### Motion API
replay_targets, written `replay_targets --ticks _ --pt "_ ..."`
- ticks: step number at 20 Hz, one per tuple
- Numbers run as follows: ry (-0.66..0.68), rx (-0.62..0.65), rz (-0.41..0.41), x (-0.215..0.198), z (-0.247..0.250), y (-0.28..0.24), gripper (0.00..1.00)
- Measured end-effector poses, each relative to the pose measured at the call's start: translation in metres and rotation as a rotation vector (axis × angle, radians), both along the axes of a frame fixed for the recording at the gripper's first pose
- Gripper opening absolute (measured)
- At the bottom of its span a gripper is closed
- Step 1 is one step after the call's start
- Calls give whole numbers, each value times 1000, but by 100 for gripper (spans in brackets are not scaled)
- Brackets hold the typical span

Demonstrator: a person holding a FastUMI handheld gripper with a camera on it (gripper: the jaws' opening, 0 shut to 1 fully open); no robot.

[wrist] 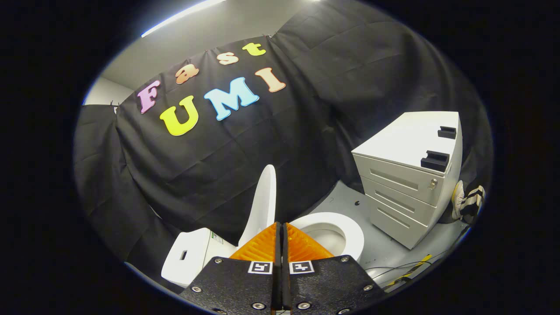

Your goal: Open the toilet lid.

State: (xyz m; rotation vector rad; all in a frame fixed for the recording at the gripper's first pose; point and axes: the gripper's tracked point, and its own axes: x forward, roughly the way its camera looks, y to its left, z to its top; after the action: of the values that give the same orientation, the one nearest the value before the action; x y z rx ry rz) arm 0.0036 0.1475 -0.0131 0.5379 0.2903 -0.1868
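A white toilet point(192, 256) stands on the floor below and just ahead of my fingers. Its lid point(262, 201) is raised and stands upright, seen edge-on just beyond the fingertips. The seat ring point(354, 234) and the open bowl lie to the right of the lid. My gripper point(281, 224) is shut, its two orange fingers point(258, 247) pressed together with nothing between them. The fingertips sit near the lid's lower edge; I cannot tell if they touch it.
A white three-drawer cabinet point(407, 183) stands to the right of the toilet, with two black clips point(435, 160) on its top. A person's shoe point(468, 201) shows beside the cabinet. Cables and yellow-black tape point(411, 271) lie on the grey floor.
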Motion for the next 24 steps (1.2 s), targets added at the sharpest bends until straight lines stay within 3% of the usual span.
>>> replay_targets --ticks 24 --pt "-99 -177 133 -4 70 87 0"
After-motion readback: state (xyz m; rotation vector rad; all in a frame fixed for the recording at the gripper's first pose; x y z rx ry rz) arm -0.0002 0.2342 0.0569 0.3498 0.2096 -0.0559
